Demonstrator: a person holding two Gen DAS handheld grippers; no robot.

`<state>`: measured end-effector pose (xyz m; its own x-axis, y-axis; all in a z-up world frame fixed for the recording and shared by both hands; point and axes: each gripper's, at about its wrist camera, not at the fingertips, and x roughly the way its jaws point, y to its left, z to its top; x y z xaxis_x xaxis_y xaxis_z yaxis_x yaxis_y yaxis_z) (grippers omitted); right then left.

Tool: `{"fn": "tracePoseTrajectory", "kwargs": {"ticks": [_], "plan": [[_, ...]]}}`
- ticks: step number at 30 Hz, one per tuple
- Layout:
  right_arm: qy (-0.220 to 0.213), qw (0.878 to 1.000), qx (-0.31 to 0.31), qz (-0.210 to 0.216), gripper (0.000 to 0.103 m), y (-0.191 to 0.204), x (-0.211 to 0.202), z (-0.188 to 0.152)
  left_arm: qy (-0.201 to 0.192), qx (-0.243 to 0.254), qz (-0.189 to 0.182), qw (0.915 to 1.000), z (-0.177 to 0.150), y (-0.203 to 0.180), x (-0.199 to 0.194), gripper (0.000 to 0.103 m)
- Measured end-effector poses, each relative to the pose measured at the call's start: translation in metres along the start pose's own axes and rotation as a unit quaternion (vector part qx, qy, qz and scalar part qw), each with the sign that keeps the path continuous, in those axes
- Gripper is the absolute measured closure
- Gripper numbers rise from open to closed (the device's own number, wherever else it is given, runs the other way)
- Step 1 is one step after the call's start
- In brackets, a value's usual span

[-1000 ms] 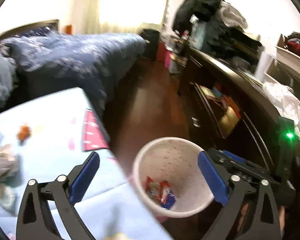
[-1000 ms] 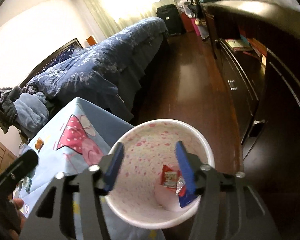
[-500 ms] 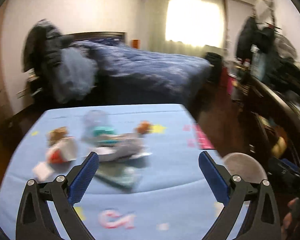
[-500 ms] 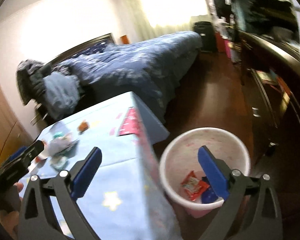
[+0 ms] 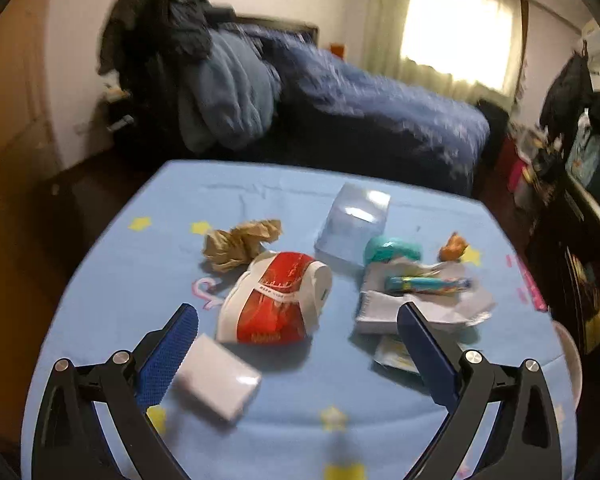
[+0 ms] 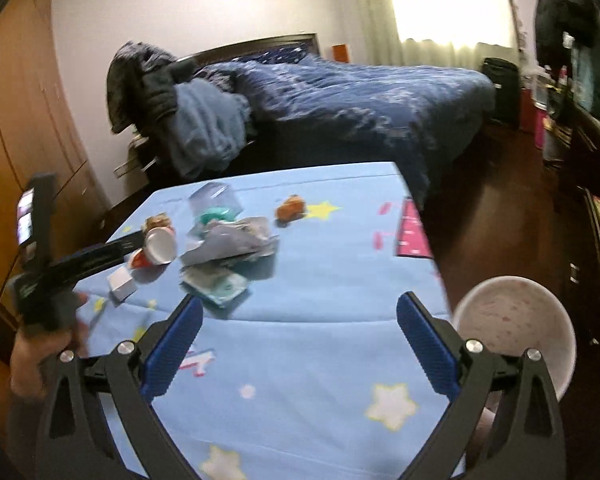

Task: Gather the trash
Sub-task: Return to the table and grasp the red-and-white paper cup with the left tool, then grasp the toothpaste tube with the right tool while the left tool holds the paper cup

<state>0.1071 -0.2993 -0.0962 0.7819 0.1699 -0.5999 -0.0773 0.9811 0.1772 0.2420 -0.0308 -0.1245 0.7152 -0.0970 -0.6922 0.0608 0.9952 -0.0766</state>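
A: What carries everything?
B: A table [image 5: 148,280] under a blue starred cloth.
A: And on it?
B: Crumpled brown paper [image 5: 240,242], a red-and-white cup [image 5: 278,300] on its side, a white box [image 5: 218,376], a clear box [image 5: 354,224], grey wrappers [image 5: 424,300].

Home bedroom, wide bed under a rumpled dark blue patterned duvet [image 6: 360,96] at the far side, bright curtained window [image 6: 440,0] behind it, orange wooden wardrobe doors [image 6: 24,120] left, dark wooden dresser [image 6: 596,184] right, glossy brown wood floor [image 6: 500,208]
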Motion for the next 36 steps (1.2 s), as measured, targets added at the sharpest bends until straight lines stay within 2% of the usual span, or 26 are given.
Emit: {"fn": "tracePoseTrajectory", "kwargs": {"ticks": [6, 12, 14, 15, 18, 23, 27, 28, 30, 32, 36], "plan": [[0.014, 0.999, -0.033, -0.006, 0.005, 0.025, 0.037, 0.02, 0.06, 0.01, 0.005, 0.9981, 0.007, 0.01, 0.049, 0.004], [0.034, 0.998, -0.056, -0.01, 0.005, 0.046, 0.084, 0.034, 0.084, 0.029, 0.017, 0.9959, 0.004, 0.012, 0.068, 0.004], [0.039, 0.997, -0.065, -0.012, 0.005, 0.052, 0.097, 0.035, 0.073, 0.034, 0.027, 0.9964, 0.005, 0.011, 0.065, 0.025], [0.041, 0.997, -0.069, -0.012, 0.005, 0.056, 0.104, 0.036, 0.065, 0.033, 0.031, 0.9969, 0.005, 0.012, 0.061, 0.029], [0.049, 0.995, -0.082, -0.007, 0.005, 0.065, 0.119, 0.035, 0.055, 0.011, -0.002, 0.9984, 0.007, 0.02, 0.051, 0.032], [0.046, 0.996, -0.071, 0.0, 0.005, 0.064, 0.121, 0.041, 0.0, 0.011, 0.01, 0.9999, 0.007, 0.024, 0.012, 0.032], [0.039, 0.995, -0.093, -0.004, 0.005, 0.074, 0.126, 0.066, -0.021, 0.004, 0.002, 0.9998, 0.009, 0.024, -0.008, 0.032], [0.045, 0.994, -0.1, -0.007, 0.006, 0.076, 0.132, 0.071, -0.022, 0.004, -0.003, 0.9997, 0.009, 0.023, -0.012, 0.032], [0.07, 0.991, -0.113, -0.02, 0.026, 0.079, 0.148, 0.076, -0.022, 0.005, -0.009, 0.9997, 0.009, 0.02, -0.014, 0.031], [0.1, 0.987, -0.12, -0.021, 0.039, 0.078, 0.164, 0.075, -0.023, 0.009, -0.015, 0.9996, 0.007, 0.017, -0.017, 0.031], [0.127, 0.983, -0.132, -0.023, 0.04, 0.077, 0.175, 0.067, -0.025, 0.013, -0.019, 0.9994, 0.003, 0.016, -0.022, 0.031]]}}
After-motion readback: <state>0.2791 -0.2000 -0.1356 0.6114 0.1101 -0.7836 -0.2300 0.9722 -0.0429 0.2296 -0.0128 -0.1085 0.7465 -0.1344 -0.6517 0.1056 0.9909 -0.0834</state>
